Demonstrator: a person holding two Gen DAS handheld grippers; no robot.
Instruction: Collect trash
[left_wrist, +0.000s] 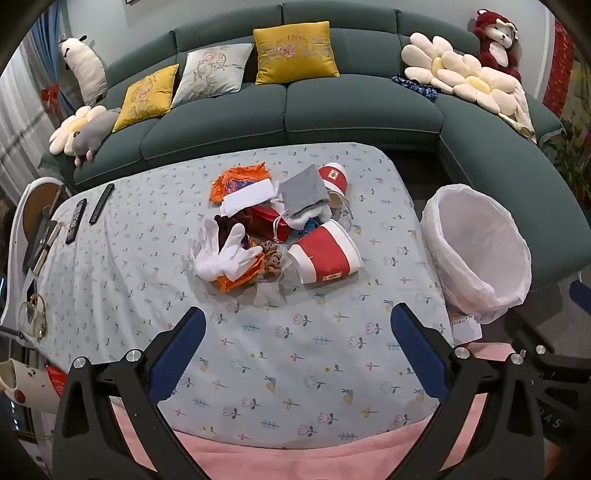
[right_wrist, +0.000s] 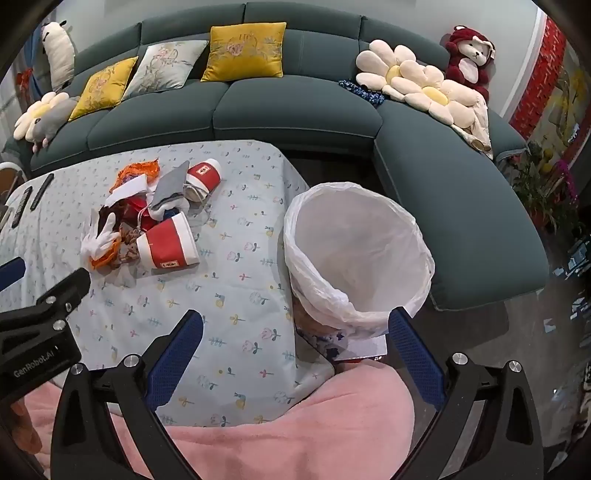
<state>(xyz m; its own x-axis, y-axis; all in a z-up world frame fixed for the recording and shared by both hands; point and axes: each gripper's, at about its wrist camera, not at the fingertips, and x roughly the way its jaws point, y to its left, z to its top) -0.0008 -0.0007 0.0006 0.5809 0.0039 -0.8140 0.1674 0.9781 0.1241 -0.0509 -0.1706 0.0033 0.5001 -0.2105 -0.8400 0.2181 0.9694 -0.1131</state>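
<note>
A heap of litter lies mid-table: a large red-and-white paper cup (left_wrist: 325, 254) (right_wrist: 168, 245) on its side, a smaller red cup (left_wrist: 334, 177) (right_wrist: 203, 173) behind it, a white glove (left_wrist: 229, 254) (right_wrist: 99, 236), a grey pouch (left_wrist: 303, 190), orange wrappers (left_wrist: 240, 175) and a red packet (left_wrist: 271, 219). A bin lined with a white bag (left_wrist: 476, 251) (right_wrist: 354, 254) stands off the table's right edge. My left gripper (left_wrist: 297, 323) hangs open above the bare cloth in front of the heap. My right gripper (right_wrist: 295, 325) is open too, over the table's right edge beside the bin.
A flowered cloth (left_wrist: 258, 350) covers the table, with a pink blanket (right_wrist: 280, 424) at its near edge. Two remote controls (left_wrist: 86, 214) lie at the far left. A green sofa (left_wrist: 295, 107) with cushions and plush toys curves behind and to the right.
</note>
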